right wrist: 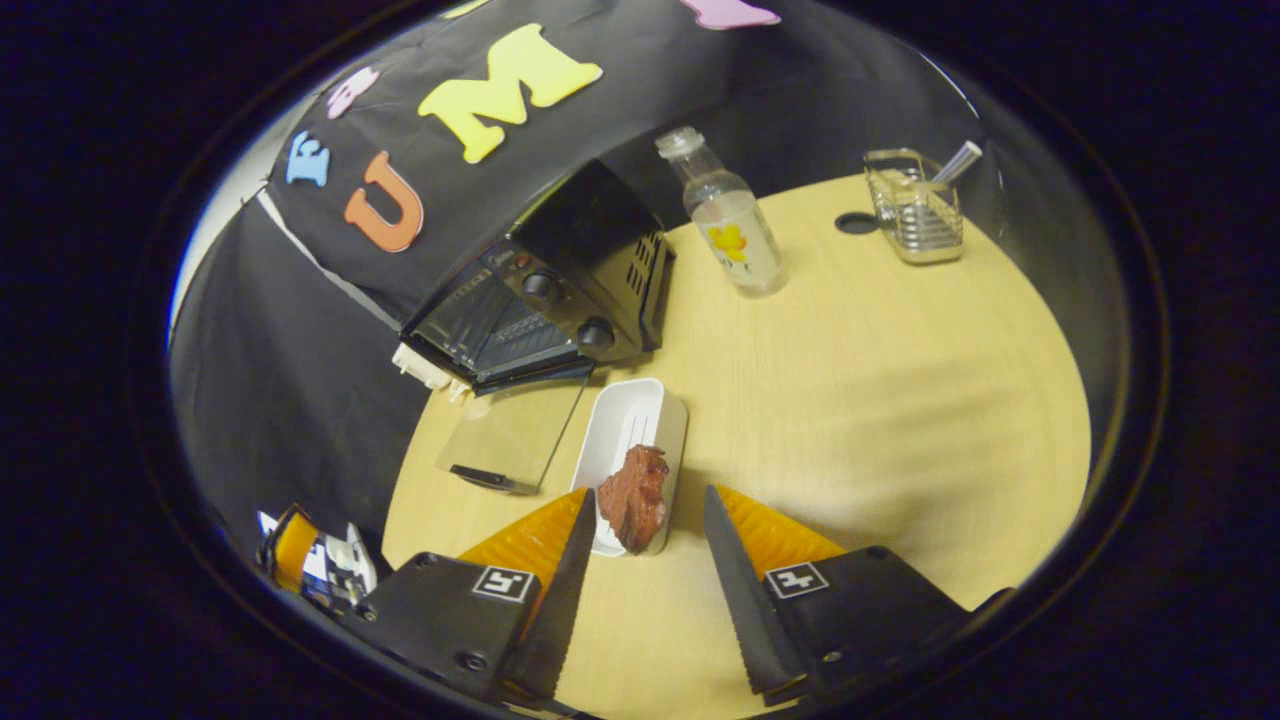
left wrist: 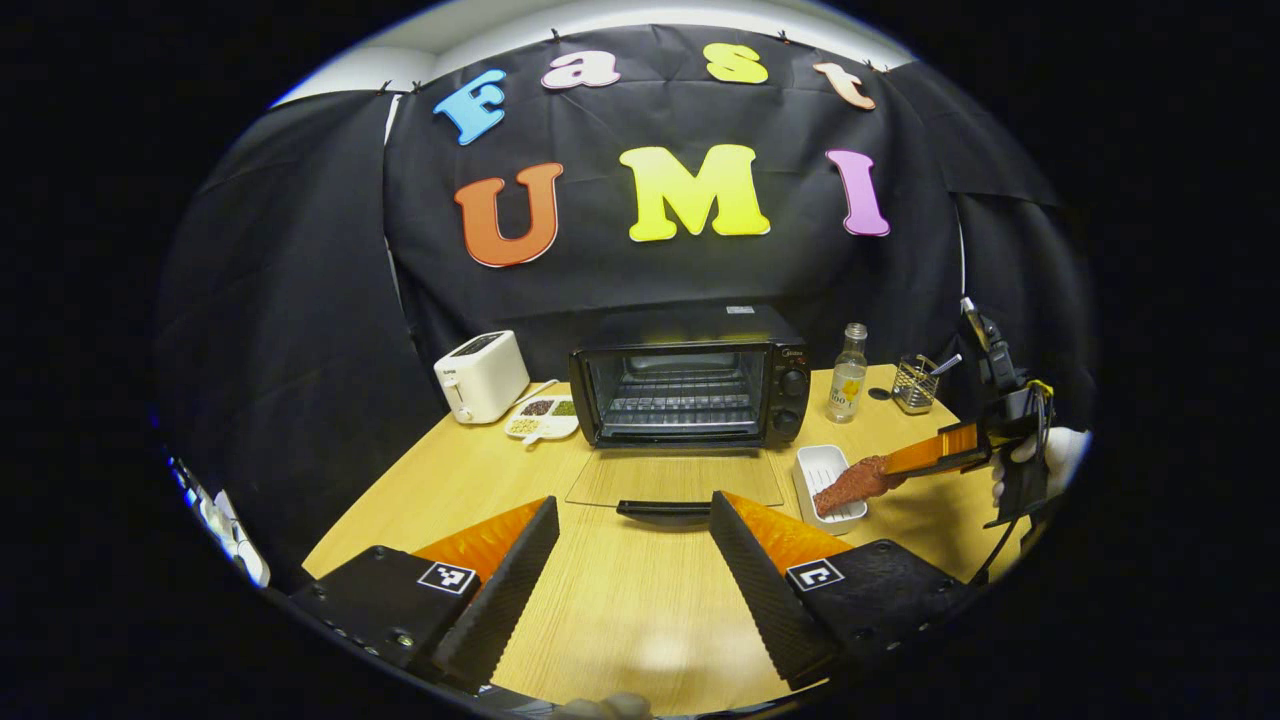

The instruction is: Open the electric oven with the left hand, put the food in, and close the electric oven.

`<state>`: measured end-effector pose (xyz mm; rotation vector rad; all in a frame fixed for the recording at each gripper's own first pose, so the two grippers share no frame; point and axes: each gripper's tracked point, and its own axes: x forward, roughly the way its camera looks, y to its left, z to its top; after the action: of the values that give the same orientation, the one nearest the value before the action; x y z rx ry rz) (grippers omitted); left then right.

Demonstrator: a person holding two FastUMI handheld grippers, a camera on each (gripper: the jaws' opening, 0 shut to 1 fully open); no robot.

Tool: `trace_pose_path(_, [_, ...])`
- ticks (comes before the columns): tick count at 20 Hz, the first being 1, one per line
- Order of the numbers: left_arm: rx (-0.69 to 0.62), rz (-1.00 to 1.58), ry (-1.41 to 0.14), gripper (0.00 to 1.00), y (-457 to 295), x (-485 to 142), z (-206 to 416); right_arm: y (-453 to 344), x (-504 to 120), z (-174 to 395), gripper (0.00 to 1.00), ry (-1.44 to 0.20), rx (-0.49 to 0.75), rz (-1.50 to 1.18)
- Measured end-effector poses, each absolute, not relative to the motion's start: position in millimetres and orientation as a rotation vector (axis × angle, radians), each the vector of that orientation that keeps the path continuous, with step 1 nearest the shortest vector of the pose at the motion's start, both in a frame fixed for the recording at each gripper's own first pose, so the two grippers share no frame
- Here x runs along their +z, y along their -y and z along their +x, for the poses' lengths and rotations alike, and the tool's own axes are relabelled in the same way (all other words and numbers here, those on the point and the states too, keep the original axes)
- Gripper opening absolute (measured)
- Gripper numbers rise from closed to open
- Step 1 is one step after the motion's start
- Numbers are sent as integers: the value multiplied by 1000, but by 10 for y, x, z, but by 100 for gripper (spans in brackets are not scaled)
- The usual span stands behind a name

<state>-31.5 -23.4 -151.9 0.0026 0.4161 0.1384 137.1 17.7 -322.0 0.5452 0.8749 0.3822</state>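
The black electric oven [left wrist: 690, 375] [right wrist: 540, 300] stands at the back of the wooden table with its glass door [left wrist: 675, 478] [right wrist: 515, 435] folded down flat and the wire rack showing inside. Right of the door, a brown piece of meat [left wrist: 850, 483] [right wrist: 635, 495] lies in a white tray [left wrist: 815, 462] [right wrist: 640, 420]. My right gripper [right wrist: 645, 510] [left wrist: 945, 455] is open, its fingers either side of the meat, which sits nearer the left finger. My left gripper [left wrist: 635, 540] hangs open in front of the door handle [left wrist: 665, 508], holding nothing.
A white toaster [left wrist: 482, 375] and a small dish of seeds [left wrist: 542, 418] sit left of the oven. A clear bottle [left wrist: 848, 375] [right wrist: 730, 220] and a wire holder [left wrist: 915, 385] [right wrist: 915, 210] stand to its right. Bare tabletop lies in front.
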Motion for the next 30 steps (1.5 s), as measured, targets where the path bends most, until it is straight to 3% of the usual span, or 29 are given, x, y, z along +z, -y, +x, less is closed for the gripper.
trace_pose_path(1, [149, -15, -419, 97, 271, -1516, -333, -195, -3236, 1408, 67, -894, 388, 587])
trace_pose_path(3, [172, -34, -421, 97, 317, -1494, -362, -203, -3302, 1469, 55, -928, 390, 645])
trace_pose_path(4, [183, -38, -423, 97, 331, -1490, -373, -234, -3311, 1474, 37, -945, 401, 688])
trace_pose_path(5, [193, -39, -425, 97, 336, -1481, -380, -260, -3292, 1461, 40, -966, 409, 732])
trace_pose_path(6, [203, -39, -426, 97, 317, -1469, -381, -306, -3295, 1466, 24, -981, 416, 770])
trace_pose_path(7, [211, -41, -428, 97, 299, -1459, -392, -330, -3298, 1469, 20, -999, 416, 794])
trace_pose_path(12, [228, -24, -423, 97, 147, -1374, -363, -328, -3235, 1459, 17, -1020, 419, 804])
trace_pose_path(19, [194, -30, -413, 97, -77, -1382, -342, -403, -2766, 1449, 15, -903, 411, 806])
trace_pose_path(30, [29, -6, -422, 97, -805, -1393, -543, -1466, -2317, 1634, 15, -635, 221, 1045])
